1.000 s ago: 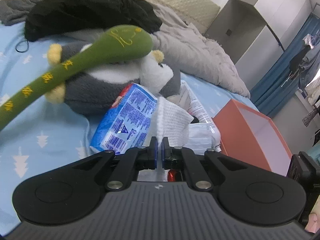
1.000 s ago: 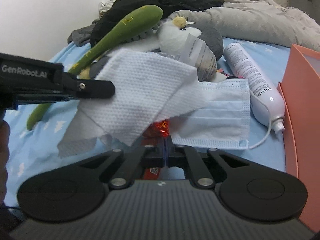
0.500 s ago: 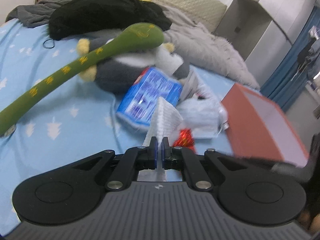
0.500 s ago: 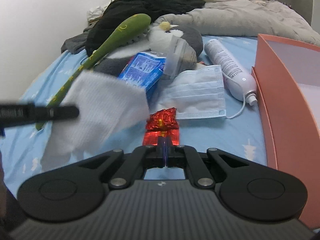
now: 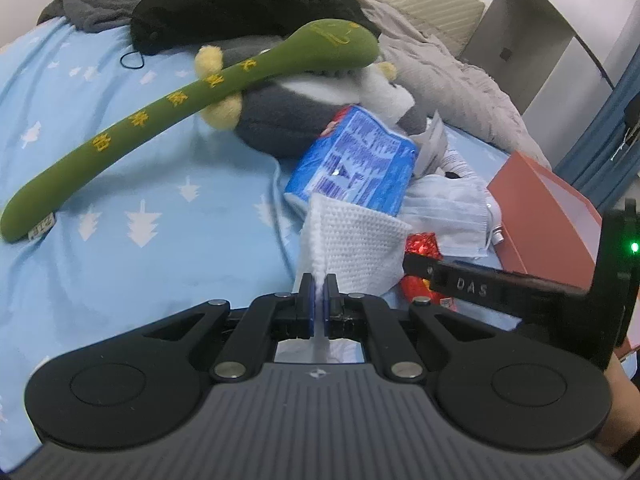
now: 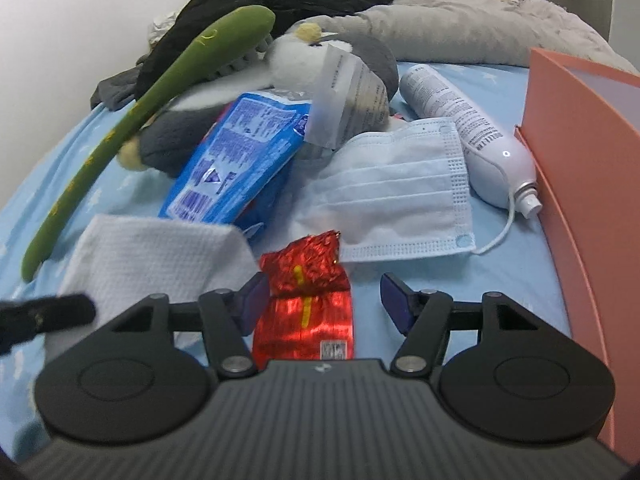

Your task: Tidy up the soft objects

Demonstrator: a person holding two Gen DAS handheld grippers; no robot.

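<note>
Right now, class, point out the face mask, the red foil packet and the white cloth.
face mask (image 6: 400, 188), right wrist view, middle of its pleats.
red foil packet (image 6: 306, 300), right wrist view, centre of the wrapper.
white cloth (image 5: 356, 248), left wrist view, its textured face.

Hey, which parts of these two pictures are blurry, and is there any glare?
Left wrist view: the white cloth looks slightly smeared near the left gripper; the green plush is sharp. Right wrist view: the black bar at lower left is blurred; the red foil packet shines with glare, and the white bottle has a small highlight. Both bend straight lines at the edges.
</note>
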